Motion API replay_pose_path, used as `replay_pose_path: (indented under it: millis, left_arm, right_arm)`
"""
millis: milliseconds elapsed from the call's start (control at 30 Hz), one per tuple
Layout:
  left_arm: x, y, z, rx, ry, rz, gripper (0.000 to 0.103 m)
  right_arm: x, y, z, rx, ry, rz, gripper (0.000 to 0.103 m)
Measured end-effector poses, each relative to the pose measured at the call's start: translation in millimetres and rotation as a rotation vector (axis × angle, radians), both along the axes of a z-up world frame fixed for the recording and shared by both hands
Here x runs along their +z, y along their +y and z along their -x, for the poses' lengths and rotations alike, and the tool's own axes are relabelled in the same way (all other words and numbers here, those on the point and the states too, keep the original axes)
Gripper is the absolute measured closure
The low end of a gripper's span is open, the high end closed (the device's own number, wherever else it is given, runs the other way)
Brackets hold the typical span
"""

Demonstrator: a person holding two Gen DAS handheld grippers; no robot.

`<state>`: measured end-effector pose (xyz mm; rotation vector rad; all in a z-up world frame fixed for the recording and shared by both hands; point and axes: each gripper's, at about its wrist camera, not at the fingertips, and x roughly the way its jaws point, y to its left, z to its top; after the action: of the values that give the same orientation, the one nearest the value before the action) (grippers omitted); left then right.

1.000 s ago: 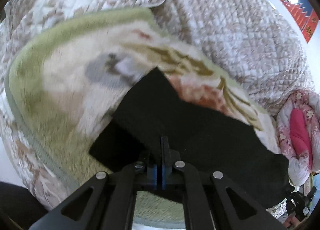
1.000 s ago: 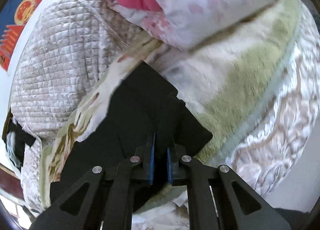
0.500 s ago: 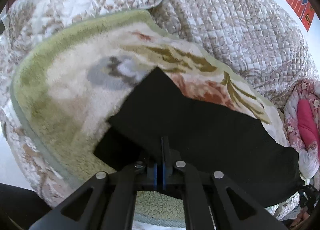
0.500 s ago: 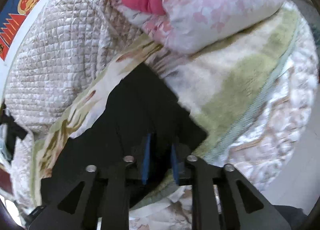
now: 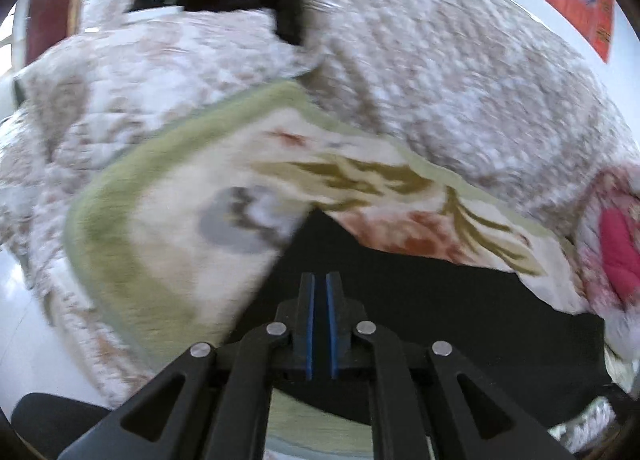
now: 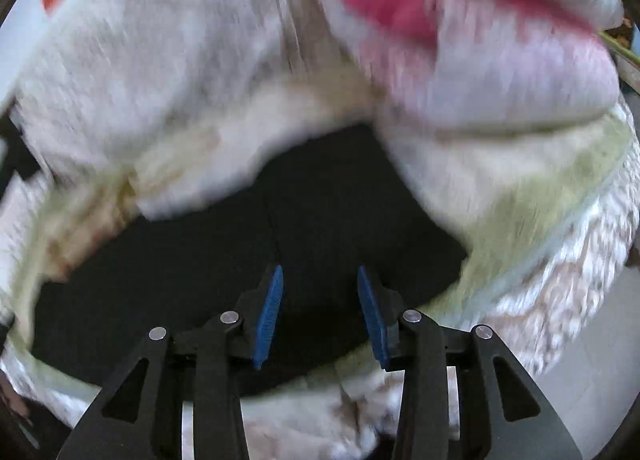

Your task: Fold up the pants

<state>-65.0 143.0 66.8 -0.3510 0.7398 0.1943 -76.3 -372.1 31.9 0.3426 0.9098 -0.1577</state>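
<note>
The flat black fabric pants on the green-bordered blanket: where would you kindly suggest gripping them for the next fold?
Probably at the near edge of the black fabric pants, coming in low from the front. They lie flat, so only an edge gives the right gripper, jaws just opened and apart, something to pinch.

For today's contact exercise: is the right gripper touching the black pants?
Apart: right wrist view shows the right gripper with jaws spread, blue pads clear of the black pants.
</note>
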Motion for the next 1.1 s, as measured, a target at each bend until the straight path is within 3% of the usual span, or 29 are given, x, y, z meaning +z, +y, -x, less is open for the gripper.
replay_pose_path:
  millis: [167,300,467,533,667,733,933,1100]
  left_arm:
    - [-7,-29,-23,-0.121,0.048,0.024,0.094]
    - [-8,-50,-46,-0.208,0.069,0.036,0.094]
    - [-10,-72,-75,-0.271,0.048,-0.018,0.094]
    - [-20,-70,-88,-0.274,0.060,-0.021,0.088]
    - [-60,-56,-106,-0.202,0.192,-0.029,0.085]
    - [-62,-44,-105,-0.161,0.167,0.006,0.085]
    - [-44,-14,-92,-0.009,0.113,-0.033,0.085]
    - [-40,0,-85,0.038,0.091,-0.040,0.085]
  right_arm:
    - [19,6,-1,0.023,-0.082,0.021,0.063]
    - [31,6,-33,0.069,-0.123,0.027,0.063]
    - [28,4,-86,0.087,-0.109,0.046,0.063]
    - [16,-2,-96,0.060,-0.083,0.071,0.063]
    - [6,-8,-96,0.022,-0.076,0.077,0.066]
    - [10,-3,-92,0.029,-0.103,0.108,0.066]
    - [16,15,-89,0.104,-0.156,0.087,0.065]
    - [15,28,-91,0.143,-0.157,0.088,0.065]
